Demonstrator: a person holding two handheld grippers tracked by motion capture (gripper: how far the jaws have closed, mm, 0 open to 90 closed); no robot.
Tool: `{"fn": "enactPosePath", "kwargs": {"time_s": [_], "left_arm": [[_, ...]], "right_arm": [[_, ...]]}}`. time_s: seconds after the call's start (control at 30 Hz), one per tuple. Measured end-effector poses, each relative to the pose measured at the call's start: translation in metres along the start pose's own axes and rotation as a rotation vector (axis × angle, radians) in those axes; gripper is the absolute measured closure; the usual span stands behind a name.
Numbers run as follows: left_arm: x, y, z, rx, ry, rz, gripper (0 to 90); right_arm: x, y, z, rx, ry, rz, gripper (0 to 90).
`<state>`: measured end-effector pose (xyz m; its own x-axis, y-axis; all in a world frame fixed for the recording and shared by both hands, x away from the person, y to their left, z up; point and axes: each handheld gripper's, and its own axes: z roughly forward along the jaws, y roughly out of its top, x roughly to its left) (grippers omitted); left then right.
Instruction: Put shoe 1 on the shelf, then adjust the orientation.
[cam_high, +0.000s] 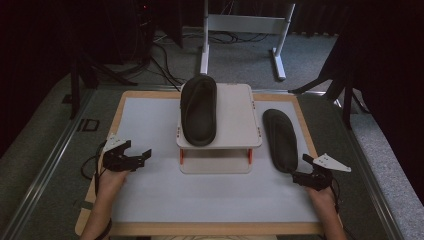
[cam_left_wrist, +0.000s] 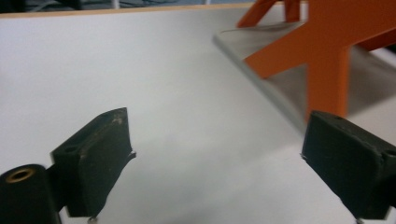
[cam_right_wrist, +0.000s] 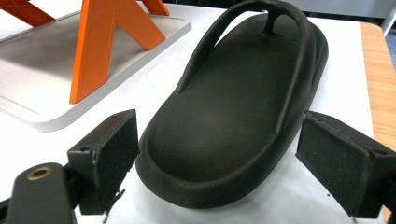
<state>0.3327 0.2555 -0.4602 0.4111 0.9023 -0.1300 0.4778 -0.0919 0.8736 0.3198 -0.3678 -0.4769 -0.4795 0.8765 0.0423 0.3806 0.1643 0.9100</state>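
Two black flip-flop sandals and a small white two-tier stand with orange legs (cam_high: 216, 131) sit on a white worktop (cam_high: 150, 190). One sandal (cam_high: 198, 110) lies on the top shelf of the stand. The other sandal (cam_high: 280, 139) lies flat on the worktop just right of the stand, heel toward the person.

The right hand-held gripper (cam_high: 306, 172) sits at that heel. In the right gripper view its jaws stand spread to either side of the heel (cam_right_wrist: 205, 158), with the pads not pressing on it. The left hand-held gripper (cam_high: 134, 156) hovers low over bare worktop left of the stand, jaws spread and empty.

The sandal looks like moulded foam or rubber, so it is probably light, flexible and matte enough to give the pads good friction. The sole would likely bend and droop if lifted by one end. The thick heel rim between the jaws offers a firm purchase. The thong strap (cam_right_wrist: 285, 18) is thinner and would likely let the sandal swing.

No brand, label or writing is legible on the sandals or the stand.
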Motion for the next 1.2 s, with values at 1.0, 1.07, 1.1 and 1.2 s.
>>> {"fn": "enactPosePath", "kwargs": {"time_s": [1.0, 1.07, 1.1, 1.2], "left_arm": [[-0.011, -0.046, -0.022, -0.263, 0.18, 0.072, 2.4], [-0.01, -0.046, -0.022, -0.262, 0.174, 0.057, 2.4], [-0.009, -0.046, -0.023, -0.263, 0.171, 0.049, 2.4], [-0.008, -0.046, -0.023, -0.259, 0.156, 0.03, 2.3]], "right_arm": [[-0.006, 0.0, 0.002, 0.05, -0.01, 0.049, 16.7], [-0.006, 0.0, 0.002, 0.063, -0.008, 0.051, 16.8], [-0.006, 0.0, 0.002, 0.063, -0.008, 0.051, 16.8], [-0.006, 0.002, -0.002, 0.08, -0.019, 0.055, 20.0]]}}
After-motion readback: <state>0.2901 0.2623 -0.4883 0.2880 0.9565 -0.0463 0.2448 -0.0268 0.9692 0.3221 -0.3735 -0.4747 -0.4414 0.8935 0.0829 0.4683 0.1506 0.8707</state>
